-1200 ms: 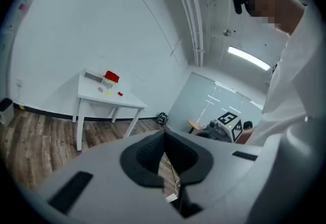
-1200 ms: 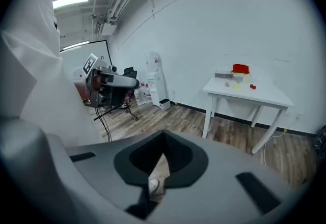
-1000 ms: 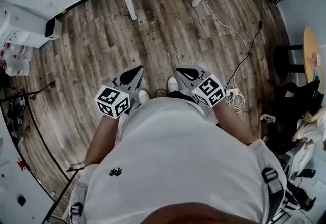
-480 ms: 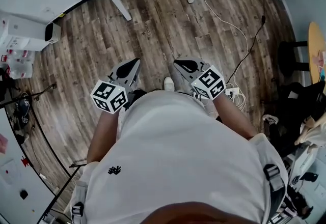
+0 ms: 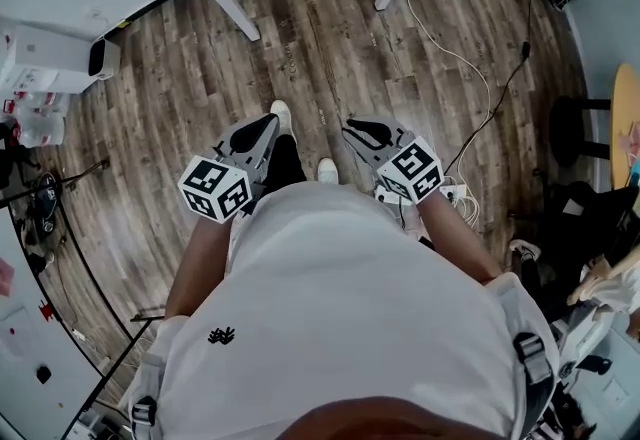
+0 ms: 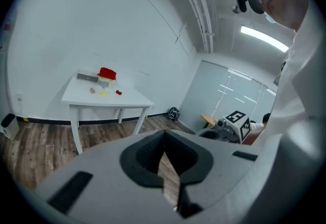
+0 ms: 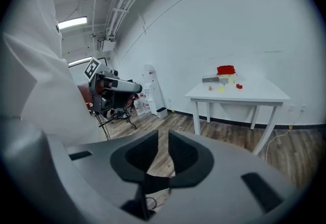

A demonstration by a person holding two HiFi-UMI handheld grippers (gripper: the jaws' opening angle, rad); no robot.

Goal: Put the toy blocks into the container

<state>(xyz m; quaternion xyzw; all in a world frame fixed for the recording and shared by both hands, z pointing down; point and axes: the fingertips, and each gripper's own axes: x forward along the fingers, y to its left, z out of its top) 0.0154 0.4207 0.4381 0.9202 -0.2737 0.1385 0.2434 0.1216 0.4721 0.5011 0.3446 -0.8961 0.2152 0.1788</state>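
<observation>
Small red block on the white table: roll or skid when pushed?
The red block looks small and squat, so probably won't roll. Loose on the smooth white table, it may skid if nudged. Too distant to judge weight.

The room is lit brightly and evenly from above by ceiling strip lights [image 6: 265,38] — one is blown out to white glare in the left gripper view — and only faint, soft shadows are cast on the wooden floor [image 5: 300,58]. Strong fisheye distortion is seen in all three views: straight lines are bowed and the corners are cut off by a dark circular vignette. The near foreground is rendered soft in both gripper views, while the toy blocks [image 6: 118,92] on the far table [image 6: 127,100] are barely resolved
</observation>
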